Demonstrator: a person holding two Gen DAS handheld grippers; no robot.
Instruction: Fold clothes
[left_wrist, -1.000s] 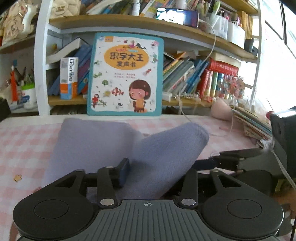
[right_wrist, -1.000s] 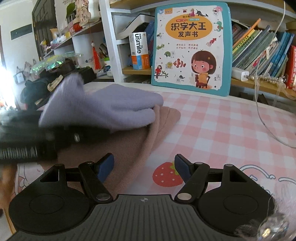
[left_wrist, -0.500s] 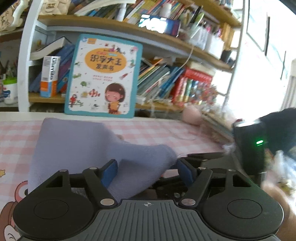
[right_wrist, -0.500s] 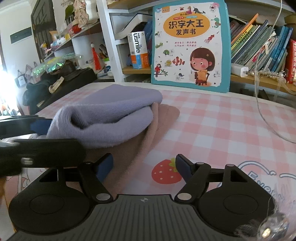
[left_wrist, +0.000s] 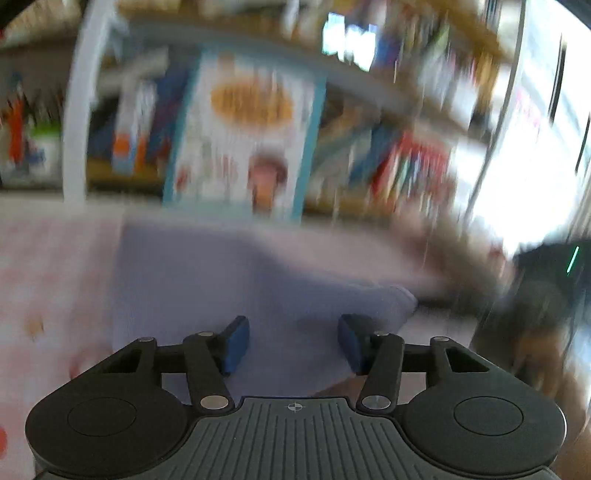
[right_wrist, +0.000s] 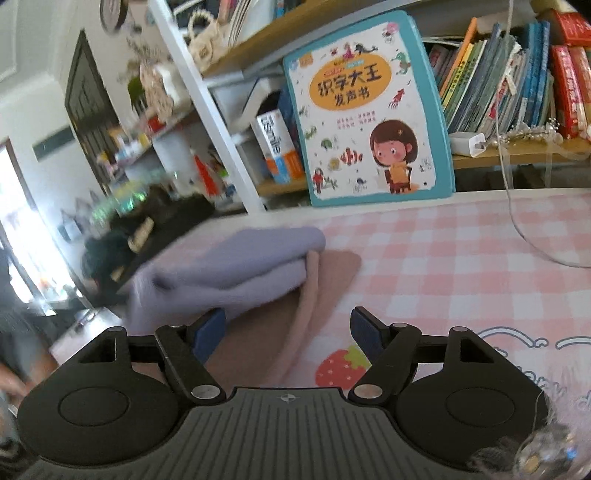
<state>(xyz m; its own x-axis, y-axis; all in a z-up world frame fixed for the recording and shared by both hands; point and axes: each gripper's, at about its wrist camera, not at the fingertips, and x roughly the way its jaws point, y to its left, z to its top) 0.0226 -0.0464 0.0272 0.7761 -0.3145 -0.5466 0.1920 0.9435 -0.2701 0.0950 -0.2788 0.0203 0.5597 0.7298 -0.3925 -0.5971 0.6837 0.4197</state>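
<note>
A lavender knit garment (right_wrist: 236, 269) lies folded on top of a tan-pink garment (right_wrist: 306, 291) on the pink checked table. The left wrist view is blurred with motion; the lavender garment (left_wrist: 229, 288) fills its middle. My left gripper (left_wrist: 293, 341) is open just above the near edge of that cloth, with nothing held between its blue pads (left_wrist: 236, 341). My right gripper (right_wrist: 288, 330) is open too, low over the front edge of the tan-pink garment, holding nothing.
A large picture book (right_wrist: 365, 110) leans against the bookshelf (right_wrist: 517, 155) behind the table. A white cable (right_wrist: 517, 206) runs over the checked tablecloth (right_wrist: 461, 258) at the right. Dark clutter (right_wrist: 122, 243) sits at the table's left end.
The left gripper has let go of the lavender garment's flap, which now lies flat, folded over. The left gripper is open and swinging fast. The right gripper has tilted and stays open.
</note>
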